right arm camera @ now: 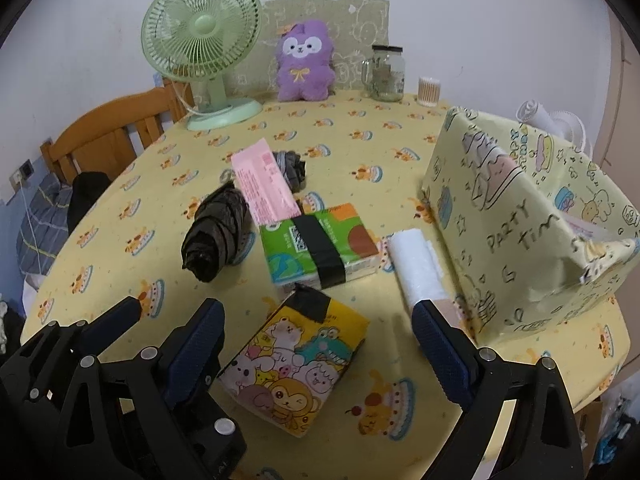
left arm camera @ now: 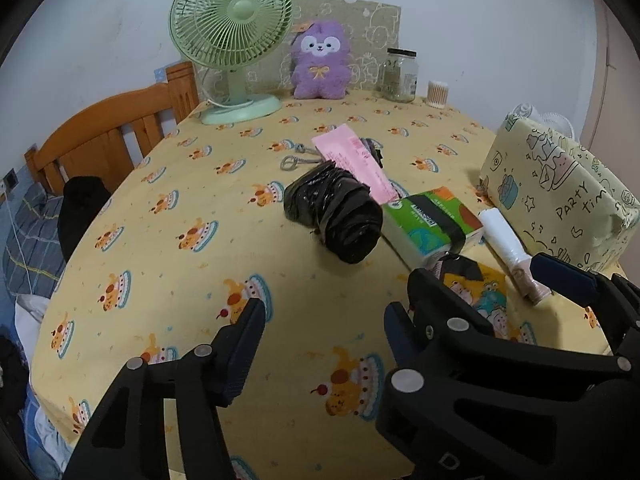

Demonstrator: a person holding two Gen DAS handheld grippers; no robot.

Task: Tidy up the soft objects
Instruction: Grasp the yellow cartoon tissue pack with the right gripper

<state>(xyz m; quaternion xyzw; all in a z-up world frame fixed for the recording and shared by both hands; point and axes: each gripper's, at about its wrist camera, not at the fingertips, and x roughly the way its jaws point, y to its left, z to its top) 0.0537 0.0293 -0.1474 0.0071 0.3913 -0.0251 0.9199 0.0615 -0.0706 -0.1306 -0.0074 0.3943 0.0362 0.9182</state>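
Observation:
A cartoon-print tissue pack (right arm camera: 296, 364) lies on the yellow tablecloth (right arm camera: 160, 216) between the fingers of my right gripper (right arm camera: 316, 306). The gripper is open and its pads stand clear of the pack. Behind the pack lies a green tissue pack (right arm camera: 320, 244) with a black band. To the green pack's left lies a black plastic bag roll (left arm camera: 336, 216), to its right a white bag roll (right arm camera: 416, 268). A pink packet (right arm camera: 264, 184) and a dark bundle of cloth (right arm camera: 294, 168) lie further back. My left gripper (left arm camera: 324, 308) is open over bare tablecloth, just left of the right gripper.
A box wrapped in cartoon paper (right arm camera: 520, 232) stands open at the right edge. Along the back wall are a green fan (right arm camera: 202, 40), a purple plush toy (right arm camera: 306, 66), a glass jar (right arm camera: 386, 74) and a tub of cotton swabs (right arm camera: 429, 90). A wooden bed frame (left arm camera: 100, 140) is at the left.

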